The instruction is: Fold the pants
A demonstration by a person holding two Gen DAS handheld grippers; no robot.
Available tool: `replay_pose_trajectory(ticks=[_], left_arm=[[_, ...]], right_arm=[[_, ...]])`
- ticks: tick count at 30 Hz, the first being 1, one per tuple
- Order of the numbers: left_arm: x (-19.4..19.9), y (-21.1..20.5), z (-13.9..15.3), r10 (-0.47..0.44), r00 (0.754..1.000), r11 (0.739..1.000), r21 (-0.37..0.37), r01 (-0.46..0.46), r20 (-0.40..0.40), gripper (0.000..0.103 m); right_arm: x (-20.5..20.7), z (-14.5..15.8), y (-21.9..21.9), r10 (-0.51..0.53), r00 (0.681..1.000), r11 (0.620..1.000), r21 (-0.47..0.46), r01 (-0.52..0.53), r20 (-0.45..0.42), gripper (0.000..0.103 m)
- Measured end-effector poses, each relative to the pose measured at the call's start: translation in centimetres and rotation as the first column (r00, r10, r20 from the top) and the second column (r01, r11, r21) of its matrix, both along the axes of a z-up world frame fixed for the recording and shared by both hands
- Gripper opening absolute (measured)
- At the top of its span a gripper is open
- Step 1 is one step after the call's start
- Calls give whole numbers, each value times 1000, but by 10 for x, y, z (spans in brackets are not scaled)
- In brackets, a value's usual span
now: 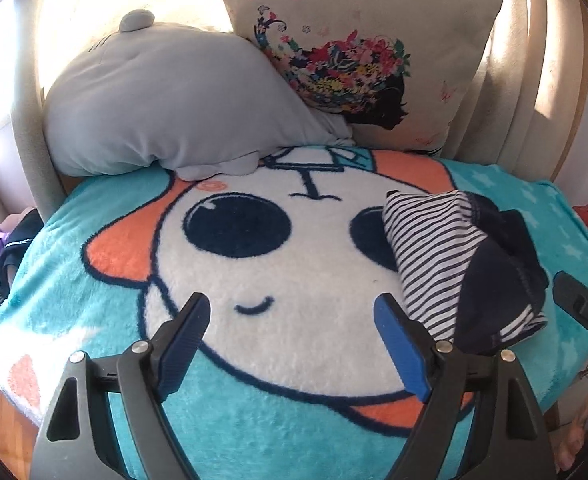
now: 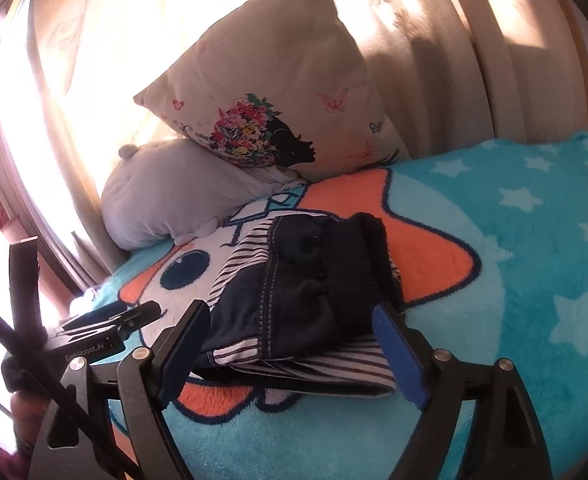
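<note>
Pants lying bunched on the blanket, near the pillows. Both grippers, left and right, wide open, holding nothing. Best to pinch one edge, pull flat, then fold slowly

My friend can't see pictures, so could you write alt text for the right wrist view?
A folded bundle of dark, striped pants lies on a turquoise cartoon blanket, just ahead of the open right tool. Two pillows lean against curtains behind.
</note>
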State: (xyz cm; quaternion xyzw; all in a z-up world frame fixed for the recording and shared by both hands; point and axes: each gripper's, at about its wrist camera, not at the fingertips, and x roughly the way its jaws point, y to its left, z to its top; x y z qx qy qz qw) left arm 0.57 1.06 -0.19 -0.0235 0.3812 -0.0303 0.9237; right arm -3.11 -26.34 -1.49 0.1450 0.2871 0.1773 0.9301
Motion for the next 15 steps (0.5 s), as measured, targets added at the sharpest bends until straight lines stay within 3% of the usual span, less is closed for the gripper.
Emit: replay_pose_trajectory(ticks=[15], left_arm=[[9, 5, -7, -3, 999, 1000, 16, 3, -32, 83]], right_arm=[[3, 3, 35, 41, 999, 993, -114, -39, 11, 90]])
